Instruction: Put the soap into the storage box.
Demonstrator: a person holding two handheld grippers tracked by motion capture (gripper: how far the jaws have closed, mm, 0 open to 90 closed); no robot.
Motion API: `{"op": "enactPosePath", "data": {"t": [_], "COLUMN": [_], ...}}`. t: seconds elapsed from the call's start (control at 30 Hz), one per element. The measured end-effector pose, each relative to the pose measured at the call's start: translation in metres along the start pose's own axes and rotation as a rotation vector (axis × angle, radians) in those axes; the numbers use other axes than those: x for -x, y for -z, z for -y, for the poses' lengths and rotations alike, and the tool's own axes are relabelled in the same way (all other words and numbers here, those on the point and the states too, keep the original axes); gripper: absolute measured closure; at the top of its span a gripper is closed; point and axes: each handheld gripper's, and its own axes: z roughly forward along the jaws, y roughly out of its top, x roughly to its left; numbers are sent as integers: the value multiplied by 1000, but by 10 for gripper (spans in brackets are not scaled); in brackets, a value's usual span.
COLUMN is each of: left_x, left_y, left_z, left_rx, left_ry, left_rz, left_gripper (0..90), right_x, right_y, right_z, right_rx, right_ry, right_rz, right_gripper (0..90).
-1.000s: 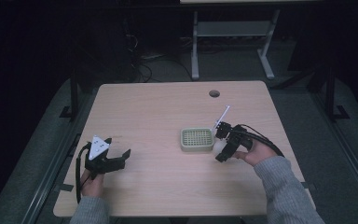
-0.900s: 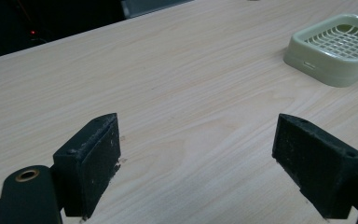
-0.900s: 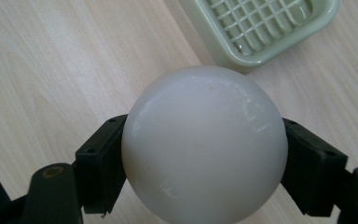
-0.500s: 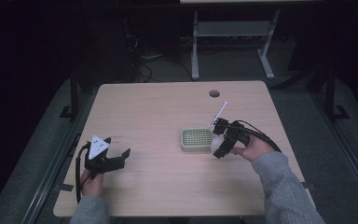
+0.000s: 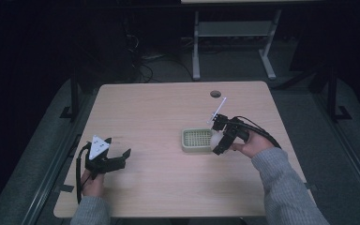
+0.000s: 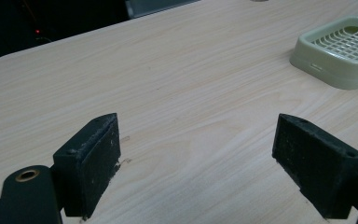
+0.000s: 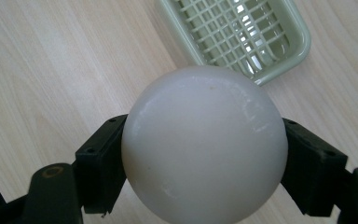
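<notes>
I have the smooth white ball (image 7: 204, 143) clamped in my right claw (image 5: 217, 143), one black jaw pressed against each side of it, and it sits well seated between them in the right gripper view. In the high view the ball hangs at the right edge of the pale green plastic tray with a grid floor (image 5: 198, 139), low above the light wooden table (image 5: 159, 112). From the right gripper view the tray lies just beyond the ball, its grid bare, so I judge that I am in the carrying step: the ball is lifted and on its way to the tray, but not yet over the grid.

My left claw (image 6: 209, 163) rests at the near left part of the table, well apart from the tray, its jaws spread wide with nothing between them.

Next I think I need to bring the right claw a little further across so the ball is centred above the tray, lower it until it meets the grid, and only then part the jaws. The ball is round and slick, so I expect it to roll if I let go too high or near the rim. A gentle release close to the grid should keep it inside.
</notes>
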Motion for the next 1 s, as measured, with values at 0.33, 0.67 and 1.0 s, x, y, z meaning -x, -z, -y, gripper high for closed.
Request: {"op": "enactPosePath", "data": {"t": [0.33,0.67,1.0], "left_x": [0,0,0], "left_y": [0,0,0], "left_z": [0,0,0], "left_rx": [3,1,1], "left_ry": [1,2,-2], "left_rz": [-1,0,1], "left_gripper": [148,149,149], "right_x": [0,6,8], "right_y": [2,3,1], "right_z": [-11,-22,-37], "right_rx": [0,-5,-11], "right_ry": [11,5,16], "right_rz": [-1,1,-5], "right_gripper": [234,234,234]}}
